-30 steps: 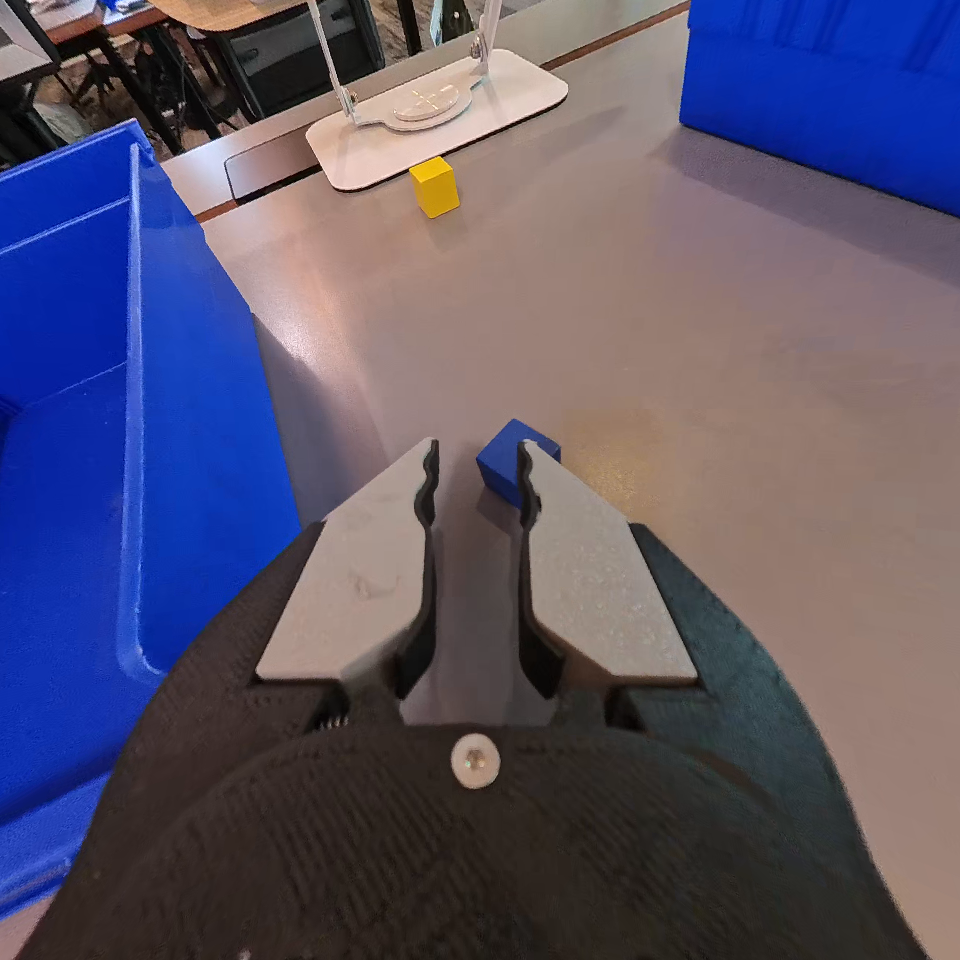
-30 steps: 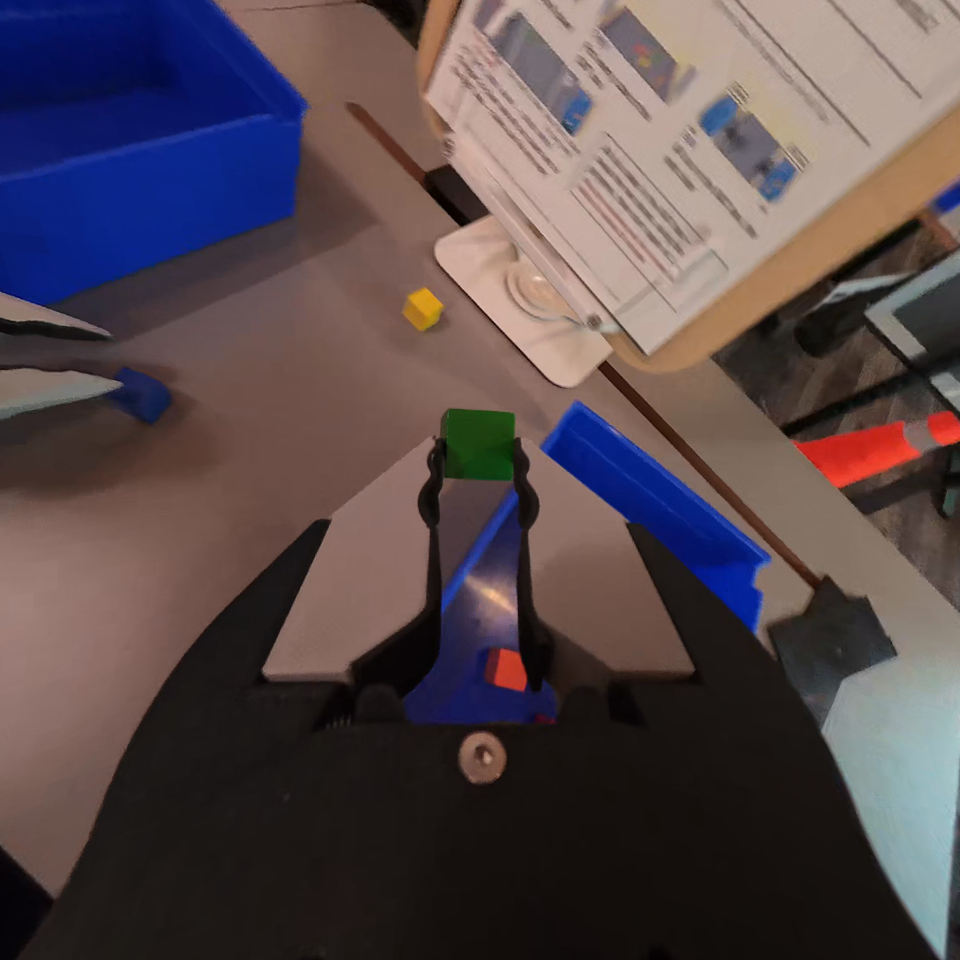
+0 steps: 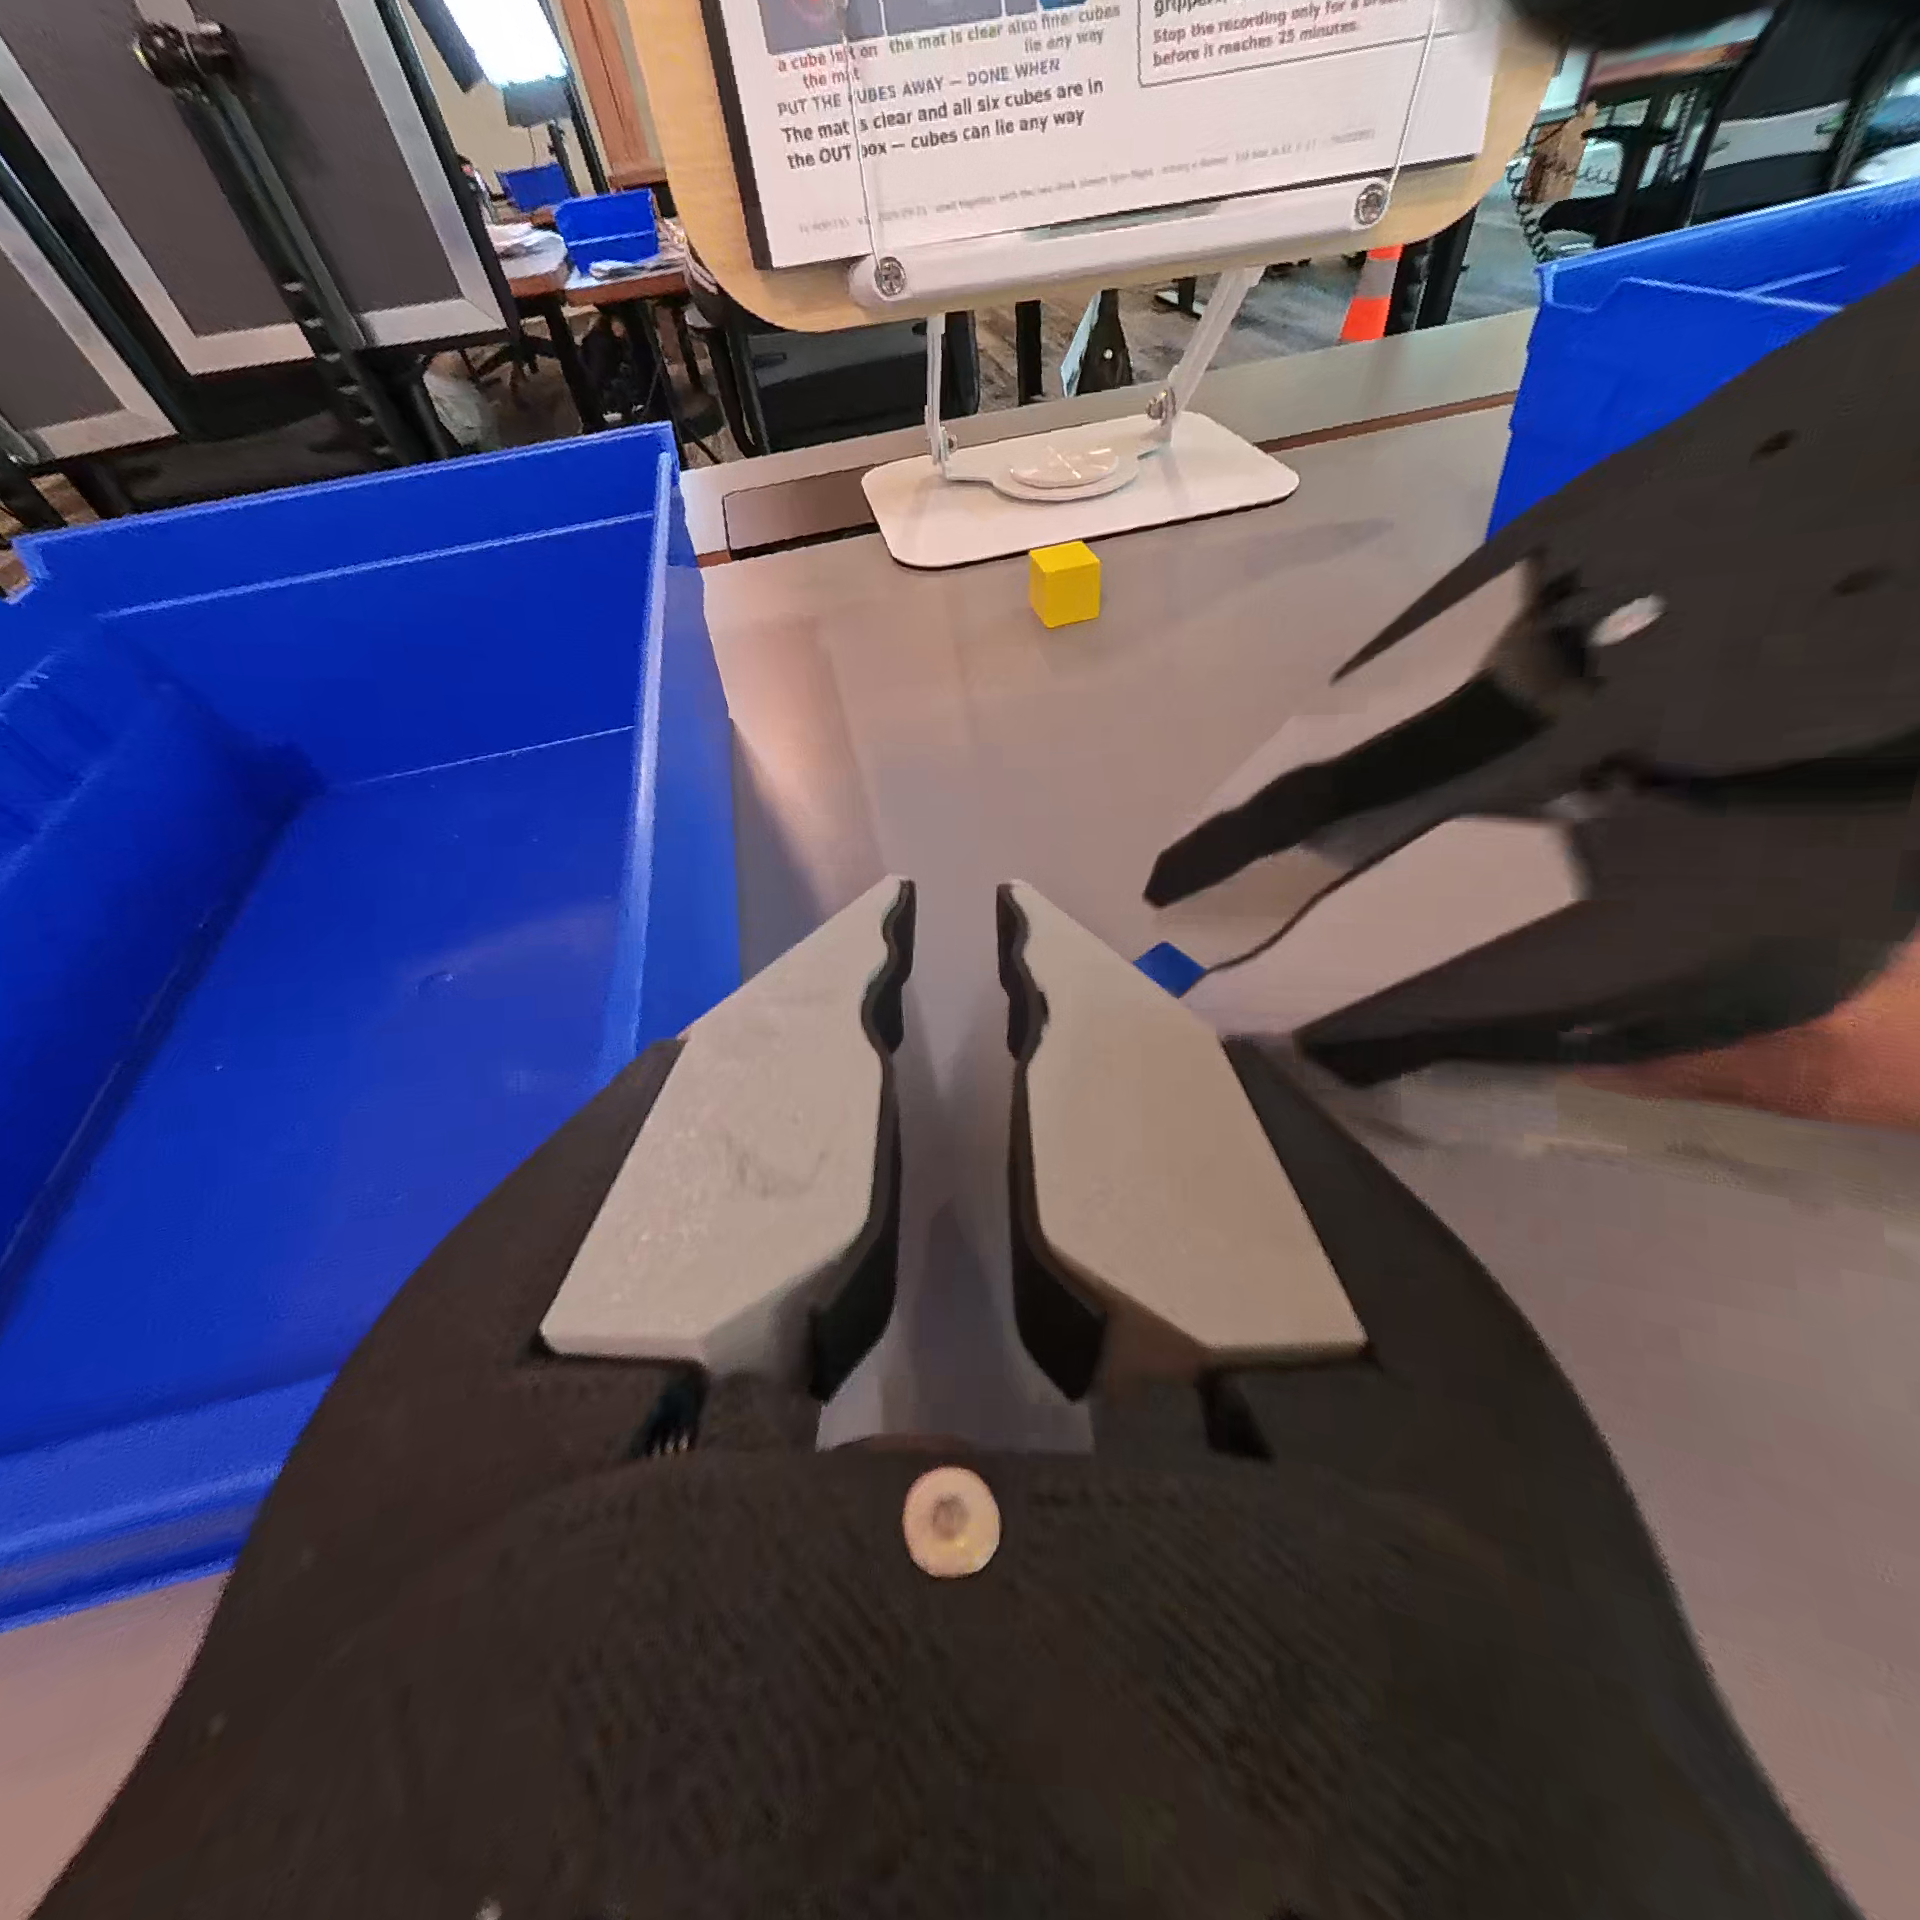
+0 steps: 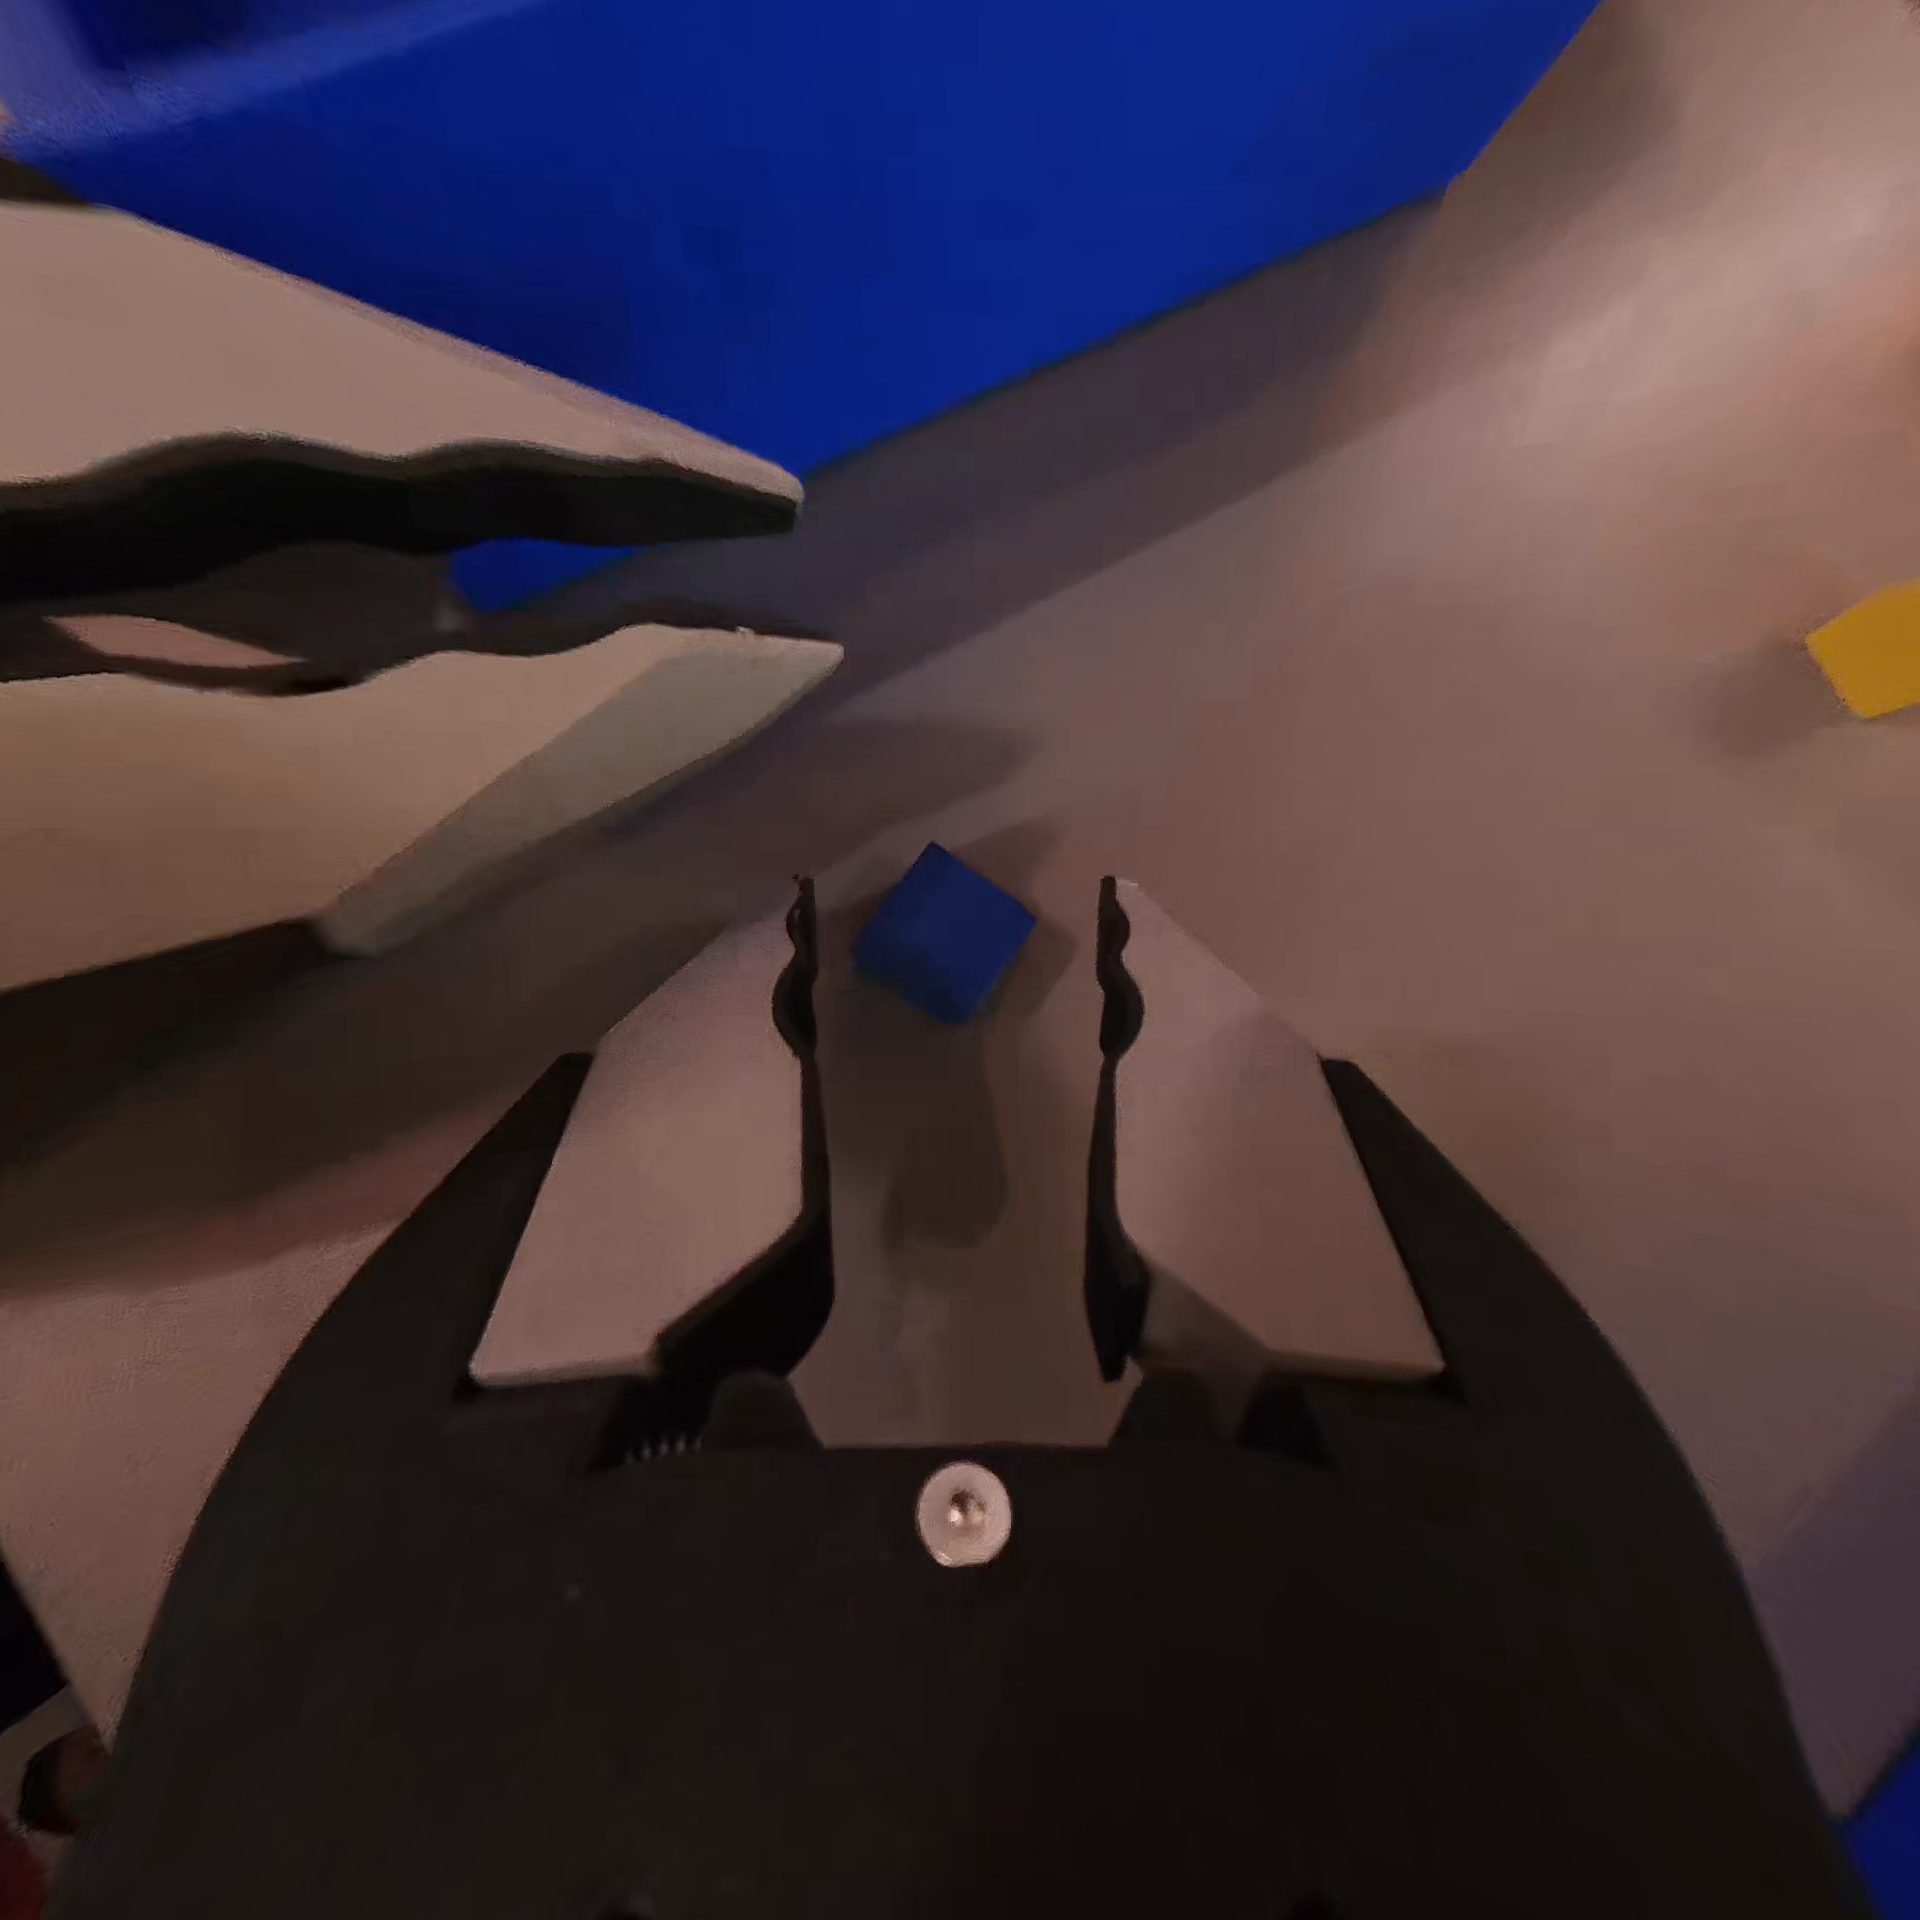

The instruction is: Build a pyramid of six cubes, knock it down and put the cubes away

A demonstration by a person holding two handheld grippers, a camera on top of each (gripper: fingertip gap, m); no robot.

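Note:
A small blue cube [image 4: 943, 945] lies on the grey table, between the fingertips of my right gripper [image 4: 954, 883], which is open and empty. In the left wrist view only a sliver of the blue cube [image 3: 1169, 966] shows, beside my right finger, with the right gripper [image 3: 1226, 971] reaching in from the right. My left gripper [image 3: 954, 904] is empty with its jaws a little apart, just left of the cube. It also shows in the right wrist view [image 4: 821, 577]. A yellow cube [image 3: 1065, 584] sits far back by the stand and also shows in the right wrist view [image 4: 1870, 665].
A large blue bin [image 3: 416, 831] stands close on the left; its wall [image 4: 831, 260] fills the top of the right wrist view. Another blue bin [image 3: 1662, 343] stands at the back right. A white stand base [image 3: 1081, 488] holding a printed sheet is at the table's far edge. One gripper's finger ends stand about 6 centimetres off the other's.
My right gripper no longer holds the green cube; it has opened and moved left to the blue cube. My left gripper has drawn back from the blue cube and tilted up.

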